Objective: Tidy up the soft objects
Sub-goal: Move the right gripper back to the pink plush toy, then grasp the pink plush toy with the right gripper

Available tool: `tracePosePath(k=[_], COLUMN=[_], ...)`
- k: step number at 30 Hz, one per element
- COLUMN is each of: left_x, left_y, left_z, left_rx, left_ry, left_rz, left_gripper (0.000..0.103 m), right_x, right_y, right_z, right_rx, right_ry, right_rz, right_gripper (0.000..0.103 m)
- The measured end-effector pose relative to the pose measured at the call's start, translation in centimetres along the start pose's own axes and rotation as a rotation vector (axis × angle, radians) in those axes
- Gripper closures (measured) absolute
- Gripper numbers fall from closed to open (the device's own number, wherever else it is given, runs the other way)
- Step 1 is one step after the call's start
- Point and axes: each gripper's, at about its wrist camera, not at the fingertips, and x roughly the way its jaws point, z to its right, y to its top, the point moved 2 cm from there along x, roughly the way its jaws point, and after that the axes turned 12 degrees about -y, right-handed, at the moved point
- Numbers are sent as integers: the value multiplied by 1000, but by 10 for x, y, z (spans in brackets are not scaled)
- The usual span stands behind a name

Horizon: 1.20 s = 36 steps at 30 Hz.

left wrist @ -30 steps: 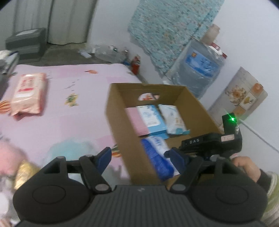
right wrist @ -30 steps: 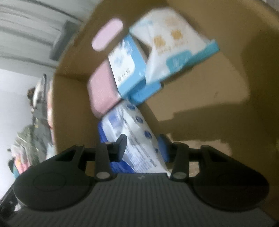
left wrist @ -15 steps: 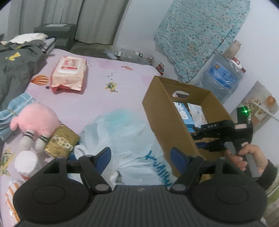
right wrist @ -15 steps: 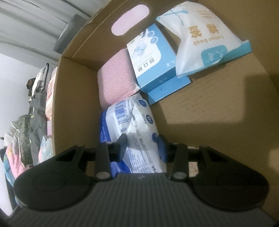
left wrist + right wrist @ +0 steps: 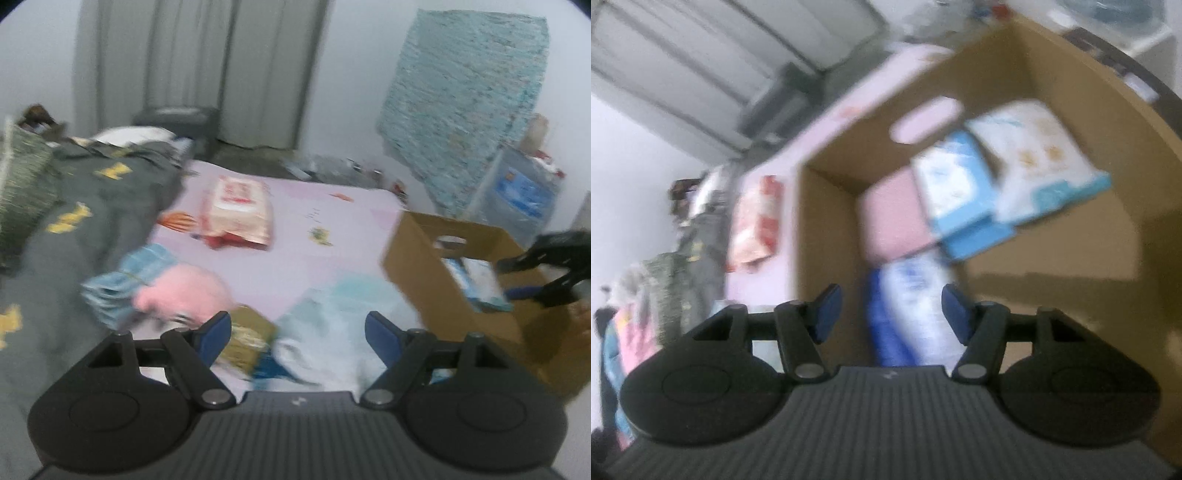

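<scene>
My right gripper (image 5: 889, 308) hung over the cardboard box (image 5: 827, 236), its jaws opening, the blue-and-white pack (image 5: 910, 314) lying loose below them beside the pink pack (image 5: 892, 218). My left gripper (image 5: 298, 334) was opening too, gripping nothing, above the pale plastic bag (image 5: 325, 332) near the pink plush toy (image 5: 184, 291) on the bed (image 5: 332, 229).

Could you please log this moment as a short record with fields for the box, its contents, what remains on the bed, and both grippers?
box: cardboard box, open top, on the bed
contents: blue-white pack, pink pad, blue carton, white pouch
on bed: pink plush, red-white pack, plastic bag
left gripper: empty, opening
right gripper: opening, pads off the blue-white pack
</scene>
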Motion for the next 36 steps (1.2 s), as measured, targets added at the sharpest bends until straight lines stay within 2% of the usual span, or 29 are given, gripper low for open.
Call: tracePosePath(k=[4,8,11,15,19,24,28,35,36], left_x=[-11,-18,-20,-17,-5,23,48,82,85], left_y=[-2,-4,-9,-15,-14,-8,-2,0,0], left_z=[-24,-48,-61,-72,-82,-96,-109,-133,-135], left_rx=[30,29,7,-38,-78,-156,-218,-326,-336], left_ry=[141,242,254,221,165,105,58,60,61], left_rz=[34,42,23,7,-9,-47,-93,-155,-162], left_gripper=[22,23,24,25,33,40,42,43,43], right_x=[1,20,42,73,105,154,193,257,263], right_y=[-3,-10,-20,-33,-42,-49,-48,-49,-52], right_z=[-55,-122,-169,-226,-266,-299,-306,-307,-308], right_rx=[-83,-172,-231,-303,-365,-389,-371,-298,-295], right_ry=[119,234,291,326,314,251,189,108,118], right_rz=[-29,-110,-181,-267,-330,-399,-439,-530,-544], right_gripper=[41,41,41,41,41,39,36,32,27])
